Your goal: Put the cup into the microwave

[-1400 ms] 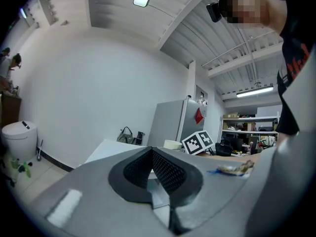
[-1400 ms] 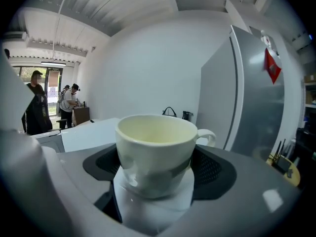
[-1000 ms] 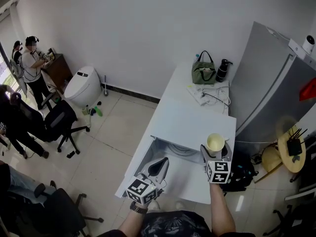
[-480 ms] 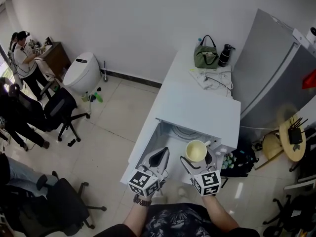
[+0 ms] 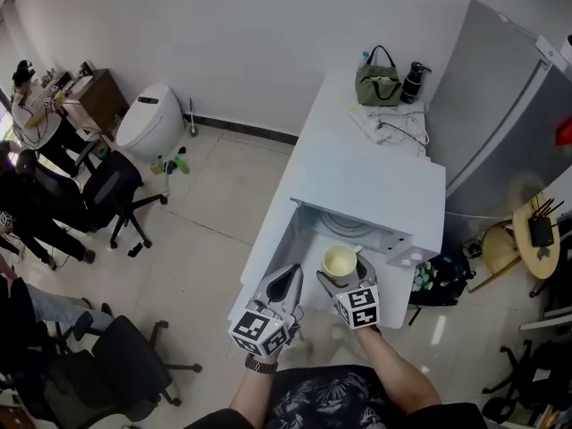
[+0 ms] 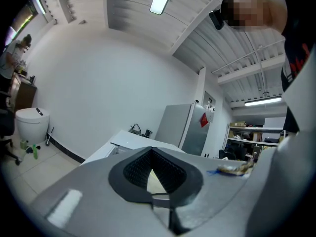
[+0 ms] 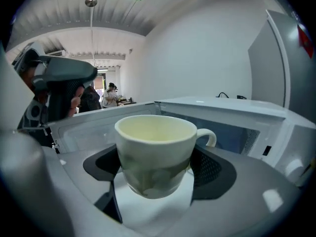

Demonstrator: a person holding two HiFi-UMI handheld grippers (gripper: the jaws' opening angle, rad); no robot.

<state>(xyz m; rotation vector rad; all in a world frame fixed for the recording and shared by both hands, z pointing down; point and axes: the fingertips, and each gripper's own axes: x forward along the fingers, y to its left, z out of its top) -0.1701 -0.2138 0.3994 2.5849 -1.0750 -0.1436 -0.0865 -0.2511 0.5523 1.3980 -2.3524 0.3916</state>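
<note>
cup (image 7: 155, 132), upright, pinched round its body by the right claw (image 7: 157, 174), handle free, just before the open microwave (image 5: 371, 181) at the bench's near end. left claw (image 6: 151, 152) pressed together, empty. likely ceramic: stiff, glazed, slippery, breakable; a firm body grip suits.

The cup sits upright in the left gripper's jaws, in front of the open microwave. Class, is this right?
Wrong gripper. The right gripper view shows the cup clamped upright between the jaws of the right gripper, not the left gripper. The rest holds: it is in front of the open microwave.
</note>
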